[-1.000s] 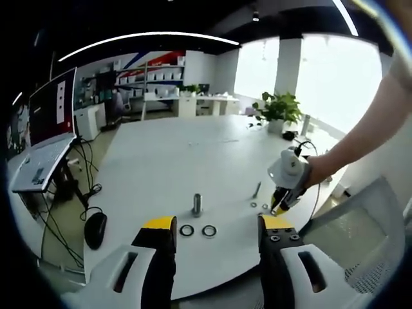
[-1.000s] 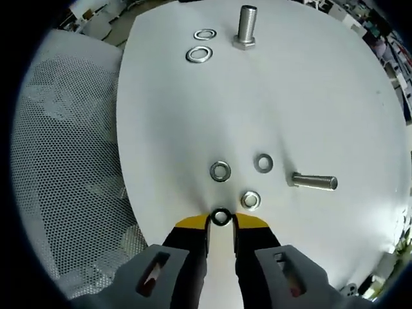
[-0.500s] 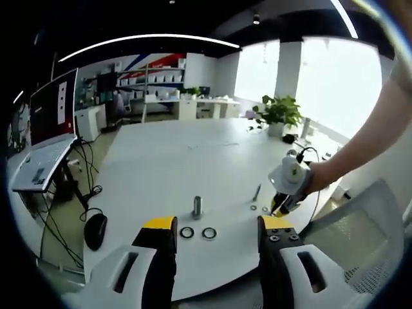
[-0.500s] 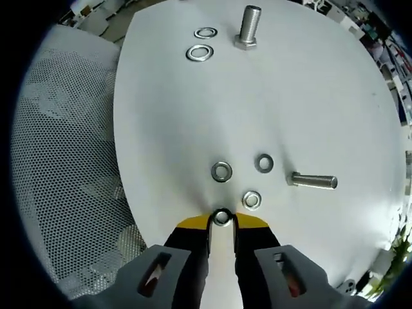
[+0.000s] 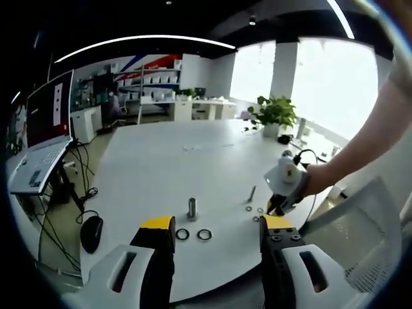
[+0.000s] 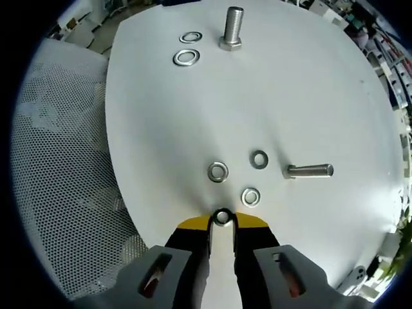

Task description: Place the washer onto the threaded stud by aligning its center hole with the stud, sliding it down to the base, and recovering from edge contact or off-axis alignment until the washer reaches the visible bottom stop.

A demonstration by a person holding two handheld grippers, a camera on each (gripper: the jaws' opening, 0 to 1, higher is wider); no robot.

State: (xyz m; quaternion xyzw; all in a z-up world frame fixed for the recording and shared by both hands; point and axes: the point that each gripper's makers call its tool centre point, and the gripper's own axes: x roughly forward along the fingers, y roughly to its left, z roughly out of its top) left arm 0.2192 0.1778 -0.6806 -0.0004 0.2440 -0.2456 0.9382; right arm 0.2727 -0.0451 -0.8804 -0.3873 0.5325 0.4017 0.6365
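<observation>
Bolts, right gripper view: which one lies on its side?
The bolt right of the three loose washers lies flat; the other bolt stands upright on its head.

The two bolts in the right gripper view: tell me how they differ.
The upright bolt stands on its hex head far up the table, beside two washers; the lying bolt rests on its side, nearer the right gripper. Both are silver and threaded.

No legible text, labels or nos. anywhere. Monitor at table's left shows a white patch, too blurred to read. Washers, bolts, gripper bodies carry no visible markings.
</observation>
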